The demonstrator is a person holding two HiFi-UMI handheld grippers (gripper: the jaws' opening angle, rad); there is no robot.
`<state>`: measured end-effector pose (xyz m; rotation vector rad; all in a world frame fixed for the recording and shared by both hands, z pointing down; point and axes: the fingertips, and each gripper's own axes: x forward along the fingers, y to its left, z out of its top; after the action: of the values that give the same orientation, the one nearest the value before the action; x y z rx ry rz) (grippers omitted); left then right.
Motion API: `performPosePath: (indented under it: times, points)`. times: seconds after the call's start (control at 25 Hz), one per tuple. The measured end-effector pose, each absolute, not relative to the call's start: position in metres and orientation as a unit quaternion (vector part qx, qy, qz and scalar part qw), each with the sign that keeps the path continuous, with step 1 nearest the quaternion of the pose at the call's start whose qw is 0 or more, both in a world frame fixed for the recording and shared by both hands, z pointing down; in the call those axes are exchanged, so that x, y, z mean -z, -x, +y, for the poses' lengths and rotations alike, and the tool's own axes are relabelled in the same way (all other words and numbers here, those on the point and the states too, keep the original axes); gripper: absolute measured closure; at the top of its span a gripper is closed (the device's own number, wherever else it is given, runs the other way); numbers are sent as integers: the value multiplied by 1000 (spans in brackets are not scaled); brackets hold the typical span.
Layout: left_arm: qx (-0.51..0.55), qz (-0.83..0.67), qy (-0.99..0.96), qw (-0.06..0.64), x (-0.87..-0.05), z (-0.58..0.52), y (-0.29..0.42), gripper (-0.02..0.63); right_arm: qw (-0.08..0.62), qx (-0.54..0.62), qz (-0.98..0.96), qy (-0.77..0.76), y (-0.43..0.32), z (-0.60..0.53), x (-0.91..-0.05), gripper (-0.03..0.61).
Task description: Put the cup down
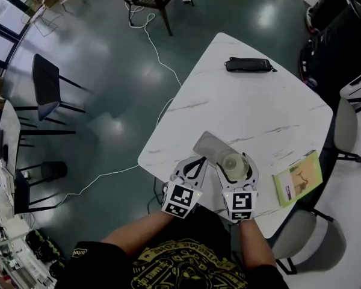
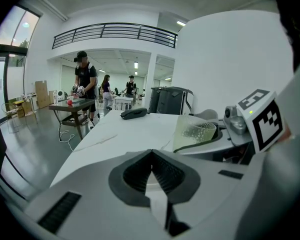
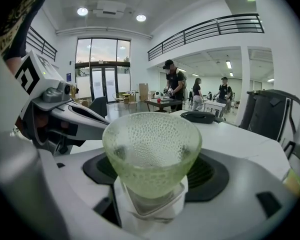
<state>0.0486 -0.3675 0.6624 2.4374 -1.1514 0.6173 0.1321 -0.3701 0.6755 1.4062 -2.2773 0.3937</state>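
Gripping the one pale green, dimpled cup [image 3: 151,151] by its base, the right gripper [image 3: 151,196] holds it upright over the near edge of the white marble table [image 1: 253,110]. Just beside it, the left gripper [image 2: 151,156] has its jaws pressed together on nothing. A grey flat piece [image 1: 206,143] lies right behind the cup. One black case [image 1: 248,65] lies at the far side, well apart, and one green booklet [image 1: 298,178] lies at the right edge. Three people [image 3: 176,86] stand farther back in the room.
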Motion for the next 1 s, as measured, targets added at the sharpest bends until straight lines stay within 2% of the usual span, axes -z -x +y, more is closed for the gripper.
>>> performPosePath:
  times: [0.92, 1.0]
  points:
    - [-230, -421, -858, 182, -665, -362, -39, 604, 233, -143, -831, -484, -123, -366, -714, 198]
    - [-225, -422, -860, 178, -660, -360, -43, 604, 233, -146, -831, -483, -126, -362, -713, 183]
